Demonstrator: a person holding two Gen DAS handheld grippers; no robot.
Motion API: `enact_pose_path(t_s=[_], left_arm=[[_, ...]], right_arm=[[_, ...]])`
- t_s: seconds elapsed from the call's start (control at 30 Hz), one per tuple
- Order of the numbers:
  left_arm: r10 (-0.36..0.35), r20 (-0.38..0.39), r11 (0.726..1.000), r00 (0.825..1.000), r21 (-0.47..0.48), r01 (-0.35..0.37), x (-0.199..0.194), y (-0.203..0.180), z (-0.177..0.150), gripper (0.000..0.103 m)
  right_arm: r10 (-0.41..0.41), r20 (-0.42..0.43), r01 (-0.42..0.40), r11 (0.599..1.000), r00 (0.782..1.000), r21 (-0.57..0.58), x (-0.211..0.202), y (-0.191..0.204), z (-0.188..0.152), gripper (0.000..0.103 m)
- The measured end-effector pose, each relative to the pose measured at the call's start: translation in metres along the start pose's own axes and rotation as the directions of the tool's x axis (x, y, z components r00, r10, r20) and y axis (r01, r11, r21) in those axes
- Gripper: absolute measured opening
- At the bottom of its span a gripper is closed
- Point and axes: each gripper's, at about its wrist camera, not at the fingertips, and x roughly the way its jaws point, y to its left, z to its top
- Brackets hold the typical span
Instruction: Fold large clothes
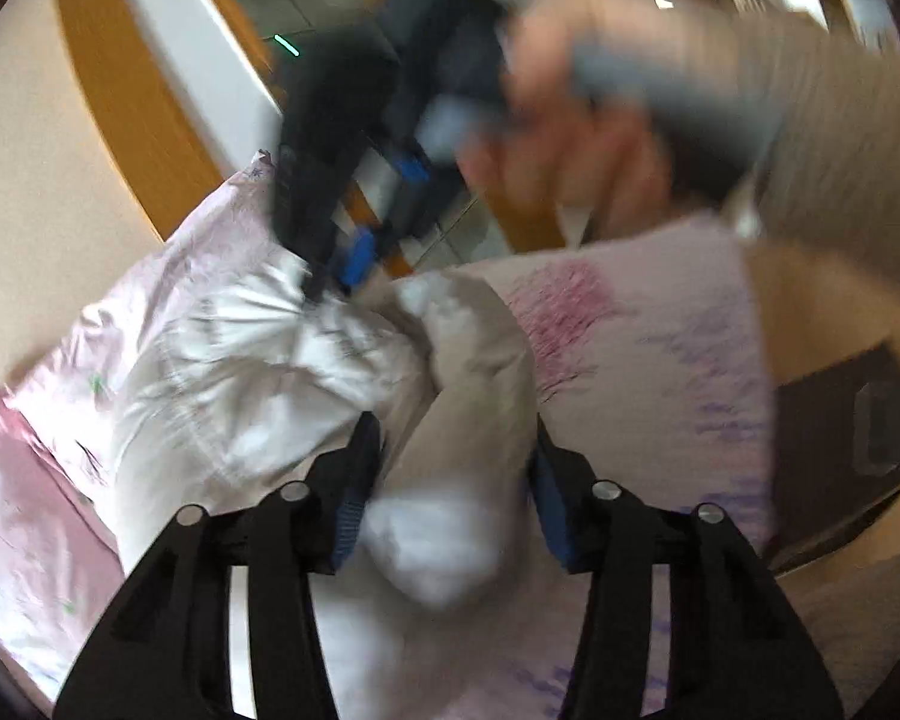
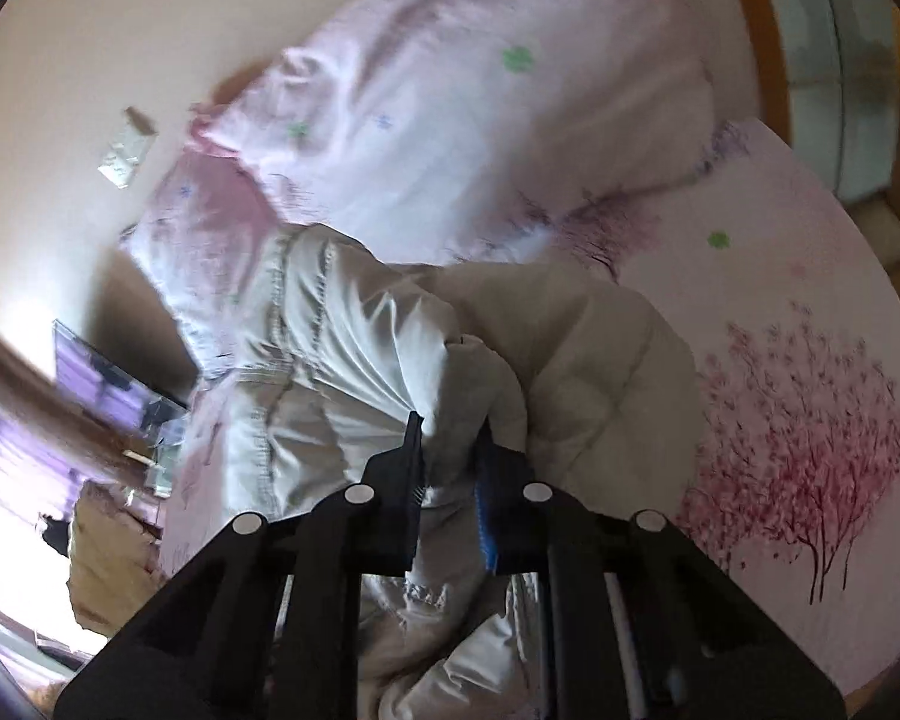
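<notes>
Right hand-held gripper (image 2: 450, 438) is clamped on a bunched fold of the white puffer jacket (image 2: 342, 330); left hand-held gripper (image 1: 453, 450), jaws apart, straddles a sleeve. Slick padding may slip free onto the bed (image 2: 810, 276).

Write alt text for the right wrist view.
The right gripper pinches a bunched fold of a pale grey padded jacket lying on a bed. Beneath is a pink sheet printed with cherry trees; a pink duvet lies beyond.

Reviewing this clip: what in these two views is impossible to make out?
- Left wrist view: motion blur smears the right gripper and the hand holding it.
- Left gripper: the jacket fills the gap; whether the fingers truly pinch it is unclear.
- Right wrist view: the right gripper hides the pinched fold; the jacket's lower part is cut off.
</notes>
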Motion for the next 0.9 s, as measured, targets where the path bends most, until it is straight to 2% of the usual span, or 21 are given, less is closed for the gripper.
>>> enact_pose_path(t_s=[0.13,0.23,0.27,0.33,0.43,0.5,0.57,0.63,0.7,0.77,0.83,0.9], left_arm=[[-0.083,0.047,0.984,0.995,-0.153,0.09,-0.038,0.042,0.008,0.054],[-0.135,0.039,0.933,0.99,-0.33,0.14,-0.043,0.097,0.008,0.056],[-0.139,0.025,0.913,0.99,-0.385,0.138,-0.039,0.116,0.007,0.056],[-0.16,-0.002,0.845,0.987,-0.518,0.136,-0.024,0.161,-0.002,0.056],[-0.23,-0.014,0.745,0.973,-0.646,0.167,0.004,0.202,-0.018,0.054],[-0.265,-0.035,0.694,0.964,-0.7,0.166,0.026,0.216,-0.026,0.047],[-0.291,-0.024,0.663,0.956,-0.726,0.183,0.037,0.221,-0.032,0.047],[-0.303,-0.034,0.66,0.952,-0.729,0.184,0.043,0.219,-0.031,0.049],[-0.298,-0.055,0.682,0.953,-0.711,0.172,0.047,0.212,-0.028,0.052],[-0.298,-0.064,0.69,0.952,-0.703,0.169,0.053,0.213,-0.03,0.053],[-0.303,-0.061,0.684,0.951,-0.709,0.173,0.056,0.212,-0.036,0.053],[-0.307,-0.056,0.671,0.95,-0.721,0.175,0.053,0.209,-0.044,0.053]], right_arm=[[-0.026,-0.038,0.029,0.998,0.999,0.064,0.018,-0.023,0.007,0.015],[-0.064,-0.074,0.071,0.993,0.995,0.098,0.031,-0.038,0.012,0.015],[-0.087,-0.092,0.096,0.99,0.992,0.102,0.037,-0.043,0.014,0.015],[-0.11,-0.123,0.123,0.987,0.986,0.104,0.044,-0.048,0.019,0.015],[-0.136,-0.163,0.152,0.984,0.977,0.094,0.058,-0.052,0.023,0.016],[-0.161,-0.181,0.178,0.981,0.97,0.083,0.068,-0.051,0.023,0.017],[-0.175,-0.182,0.191,0.979,0.968,0.077,0.072,-0.05,0.021,0.017],[-0.188,-0.159,0.199,0.978,0.969,0.056,0.068,-0.045,0.017,0.02],[-0.218,-0.12,0.225,0.974,0.968,0.04,0.053,-0.038,0.014,0.027],[-0.238,-0.067,0.24,0.97,0.969,0.028,0.032,-0.028,0.01,0.028],[-0.233,0.031,0.233,0.972,0.972,0.005,0.002,-0.012,-0.001,0.036],[-0.184,0.066,0.187,0.982,0.981,-0.036,-0.011,0.003,-0.015,0.036]])
